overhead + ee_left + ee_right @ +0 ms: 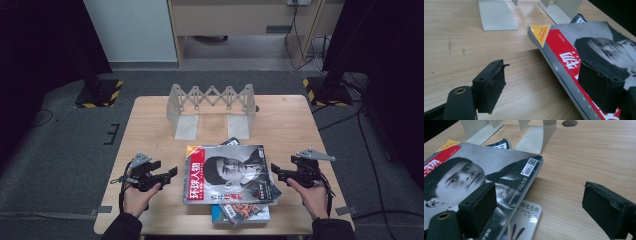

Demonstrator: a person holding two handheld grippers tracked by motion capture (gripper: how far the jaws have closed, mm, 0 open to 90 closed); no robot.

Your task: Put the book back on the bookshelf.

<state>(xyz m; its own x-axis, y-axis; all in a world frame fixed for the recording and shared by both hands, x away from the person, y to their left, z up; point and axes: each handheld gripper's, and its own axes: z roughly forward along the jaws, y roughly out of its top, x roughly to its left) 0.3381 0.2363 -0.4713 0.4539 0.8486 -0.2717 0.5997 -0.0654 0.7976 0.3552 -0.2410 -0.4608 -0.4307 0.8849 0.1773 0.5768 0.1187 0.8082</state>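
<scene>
Spreading wide across the shot is the pale wooden bench (150,125), and at its far edge stands the grey folding rack (212,100) with a scissor-lattice top and two flat feet resting on the wood. Nearer the person lies the magazine (227,175) — red banner, big black-and-white portrait on the cover — flat at the centre-front of the bench, sitting on top of a smaller booklet (240,212) that pokes out from under its near edge; another dark cover peeks out at the far edge.

Now the hands: the left tool (170,173) sits just beside the magazine's left edge, jaws standing apart with nothing between them — in the left gripper view one pad hangs over the bare wood and the other over the red cover's edge, neither pressing on it. The right tool (276,172) hovers at the magazine's right edge, jaws likewise spread and empty; in the right gripper view one pad hangs over the cover's corner, the other over the bare wood.
</scene>
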